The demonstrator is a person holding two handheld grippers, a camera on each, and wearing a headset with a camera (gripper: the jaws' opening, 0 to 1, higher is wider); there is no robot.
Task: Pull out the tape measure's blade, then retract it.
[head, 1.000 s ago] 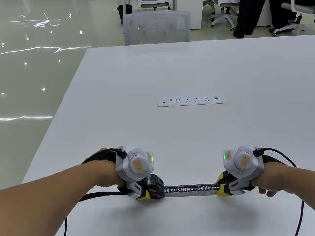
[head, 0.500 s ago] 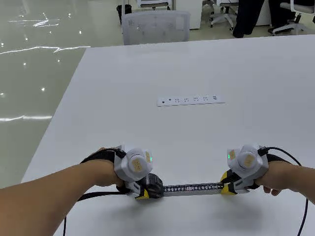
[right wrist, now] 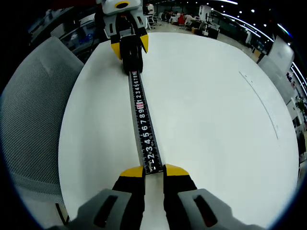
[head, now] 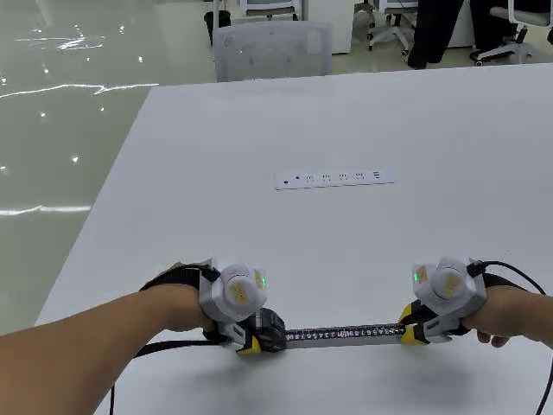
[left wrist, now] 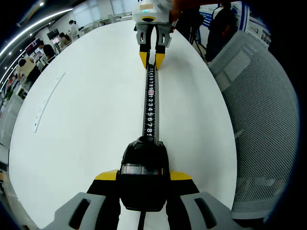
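On the white tabletop (head: 346,130), the left claw (head: 252,339) is clenching the black tape measure (head: 270,328) near the front edge. The right claw (head: 411,334) is gripping the blade (head: 344,332) by its tip, farther right than a second ago, with more blade drawn out. The right gripper view is revealing printed numerals, unreadable in the head view.

One tape measure (head: 273,330), two grippers, left gripper (head: 256,337) and right gripper (head: 411,334), one power strip (head: 333,179)
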